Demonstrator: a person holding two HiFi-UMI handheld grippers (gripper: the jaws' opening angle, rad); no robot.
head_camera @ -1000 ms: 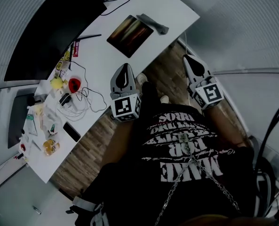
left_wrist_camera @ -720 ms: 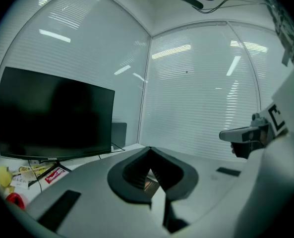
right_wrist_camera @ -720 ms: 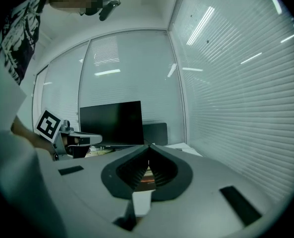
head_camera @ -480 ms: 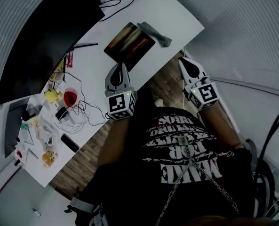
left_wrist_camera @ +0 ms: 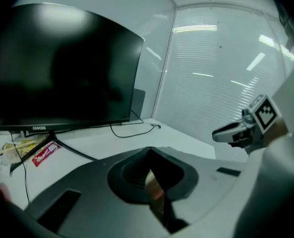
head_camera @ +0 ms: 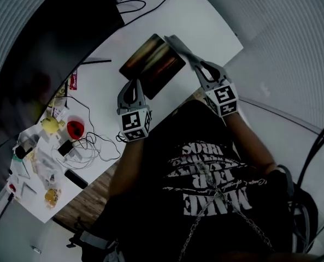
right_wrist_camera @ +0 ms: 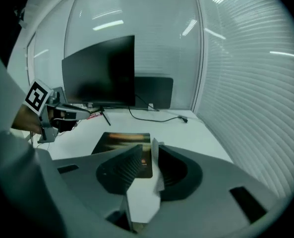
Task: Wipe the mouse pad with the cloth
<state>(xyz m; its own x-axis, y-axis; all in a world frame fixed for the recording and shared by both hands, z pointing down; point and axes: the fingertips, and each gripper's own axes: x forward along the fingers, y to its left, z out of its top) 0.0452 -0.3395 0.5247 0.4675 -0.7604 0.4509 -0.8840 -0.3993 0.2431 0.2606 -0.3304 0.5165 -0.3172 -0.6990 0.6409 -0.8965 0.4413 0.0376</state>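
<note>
Right gripper view | right tongs [right_wrist_camera: 147, 150] just opened, cloth [head_camera: 176, 42] seemingly between | left tongs [left_wrist_camera: 149, 152] closed

In the head view, the near end of the cloth [head_camera: 178, 44], just beside the mouse pad [head_camera: 152, 64], is covered by the right gripper [head_camera: 199, 66]. The pad's near edge sits partly behind the left gripper [head_camera: 133, 85]. Left of the pad, the monitor [head_camera: 47, 31] runs off the frame, and the desk clutter [head_camera: 44, 157] is too small to identify.
</note>
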